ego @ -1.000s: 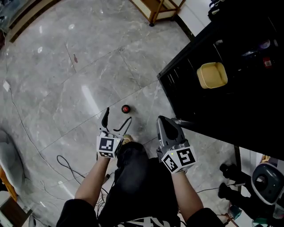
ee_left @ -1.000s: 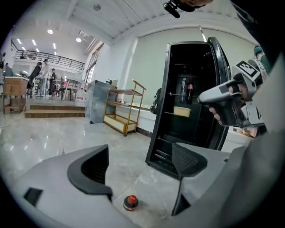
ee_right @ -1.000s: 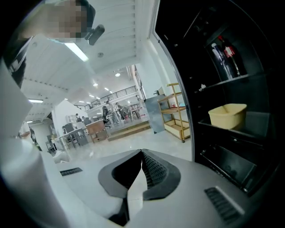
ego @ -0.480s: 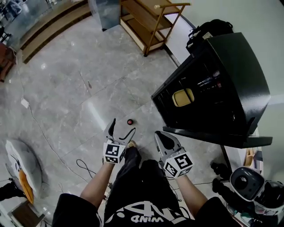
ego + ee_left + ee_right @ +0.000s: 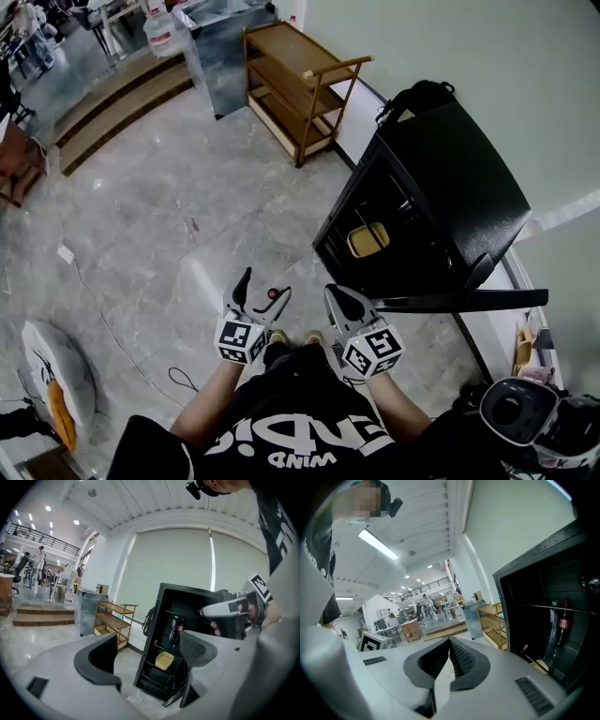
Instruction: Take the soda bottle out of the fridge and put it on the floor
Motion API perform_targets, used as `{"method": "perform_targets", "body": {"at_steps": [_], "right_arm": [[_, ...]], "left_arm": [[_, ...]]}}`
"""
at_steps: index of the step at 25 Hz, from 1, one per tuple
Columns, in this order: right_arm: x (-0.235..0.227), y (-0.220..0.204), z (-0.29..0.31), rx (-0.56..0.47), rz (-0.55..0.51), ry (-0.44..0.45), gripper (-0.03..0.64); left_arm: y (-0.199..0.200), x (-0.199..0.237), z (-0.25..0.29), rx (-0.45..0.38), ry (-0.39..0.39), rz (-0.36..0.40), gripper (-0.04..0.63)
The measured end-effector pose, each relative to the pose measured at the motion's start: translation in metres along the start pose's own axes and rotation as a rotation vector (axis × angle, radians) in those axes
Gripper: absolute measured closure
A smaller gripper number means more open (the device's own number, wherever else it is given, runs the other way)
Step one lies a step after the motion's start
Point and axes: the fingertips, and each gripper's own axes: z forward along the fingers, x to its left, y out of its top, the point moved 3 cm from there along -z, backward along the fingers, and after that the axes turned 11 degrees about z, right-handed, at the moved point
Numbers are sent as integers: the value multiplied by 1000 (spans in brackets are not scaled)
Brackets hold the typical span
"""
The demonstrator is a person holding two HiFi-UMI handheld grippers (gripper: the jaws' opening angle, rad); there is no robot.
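Black fridge (image 5: pixel 450 178) stands open; the red-labelled soda bottle (image 5: pixel 180 627) stands upright inside, high up. Left claw (image 5: pixel 264 283) is spread, empty; right claw (image 5: pixel 335 298) is pressed together, holding nothing. Advance the spread claw level, close on the bottle body, withdraw without tilting. Count: one fridge, two claws, one yellow tub (image 5: pixel 368 238), one red-topped item (image 5: pixel 273 293) on the floor (image 5: pixel 169 216).

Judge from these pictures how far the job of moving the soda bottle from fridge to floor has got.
Done: the fridge stands open, and a red-capped thing on the floor by the left gripper may be the bottle. In hand: nothing; the left gripper is open and empty, the right gripper shut on nothing. Left: a red-labelled bottle stands inside the fridge, so the fetch may yet be ahead.
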Motion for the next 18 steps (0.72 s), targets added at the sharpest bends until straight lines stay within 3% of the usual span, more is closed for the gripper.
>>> {"method": "perform_targets", "body": {"at_steps": [2,4,7,9,13,18], "right_arm": [[-5,7,-1,-9,-8,6,594],[-10,13,-2,-18,-14,10,594],[-12,20,-3,-30,-18,15,594],[-13,22,-5,-32,-21,13,594],[-22,29,-11,-48,-36,6,594],[-33,37,-26,-78,-52,-32,594]], "left_arm": [[14,-2,0,-14,15,14,225],[26,-3,-1,-21,28,23,358],[38,-1,-6,-21,54,36,472],[44,2,-10,-23,70,26,586],[55,1,-7,-41,52,10,588],[69,0,-17,-62,53,59,588]]}}
